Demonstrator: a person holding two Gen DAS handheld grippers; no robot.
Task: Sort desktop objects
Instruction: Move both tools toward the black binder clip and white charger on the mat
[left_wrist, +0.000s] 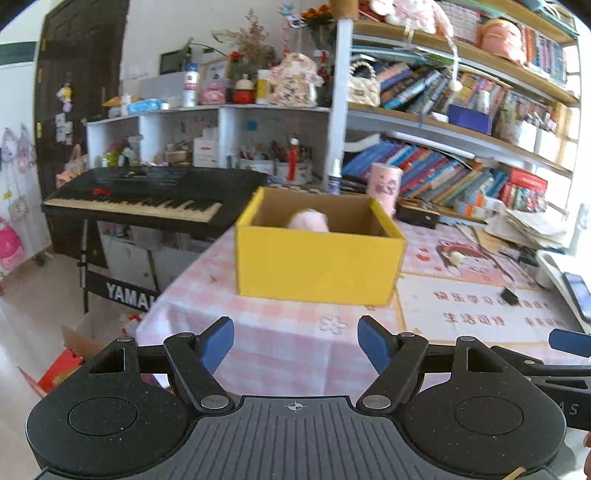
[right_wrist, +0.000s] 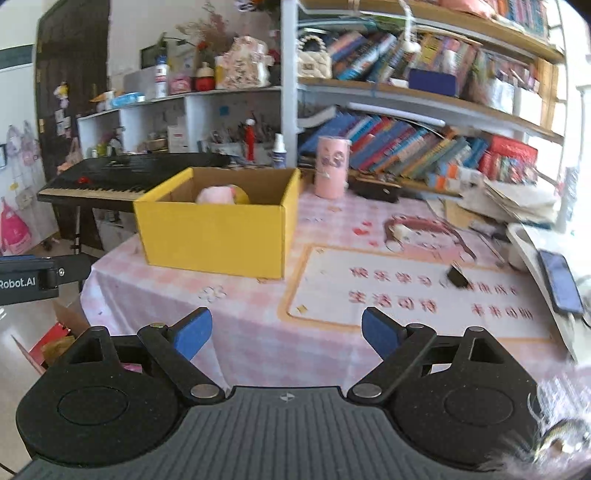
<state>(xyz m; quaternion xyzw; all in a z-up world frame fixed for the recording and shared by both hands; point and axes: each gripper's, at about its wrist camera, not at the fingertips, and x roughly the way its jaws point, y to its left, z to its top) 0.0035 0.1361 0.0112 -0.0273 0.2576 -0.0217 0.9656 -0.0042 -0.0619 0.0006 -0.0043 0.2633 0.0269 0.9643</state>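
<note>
A yellow cardboard box (left_wrist: 317, 266) (right_wrist: 218, 236) stands on the pink checked tablecloth (left_wrist: 277, 343) (right_wrist: 258, 332), with a pink soft thing (left_wrist: 308, 220) (right_wrist: 216, 195) inside and a yellowish roll beside it. A small black clip (left_wrist: 509, 295) (right_wrist: 457, 277) lies on the printed desk mat, and a small white object (left_wrist: 456, 258) (right_wrist: 400, 232) rests on the mat's cartoon picture. My left gripper (left_wrist: 295, 341) is open and empty, short of the box. Over the table's near part, my right gripper (right_wrist: 286, 332) stands open, nothing between its blue pads.
A pink cylinder (left_wrist: 384, 184) (right_wrist: 331, 166) stands behind the box. A black keyboard (left_wrist: 147, 195) (right_wrist: 122, 173) sits left of the table. Bookshelves (left_wrist: 461, 166) fill the back. A phone (right_wrist: 559, 280) lies on a white surface at right, beside paper stacks. An open carton (left_wrist: 66, 354) sits on the floor.
</note>
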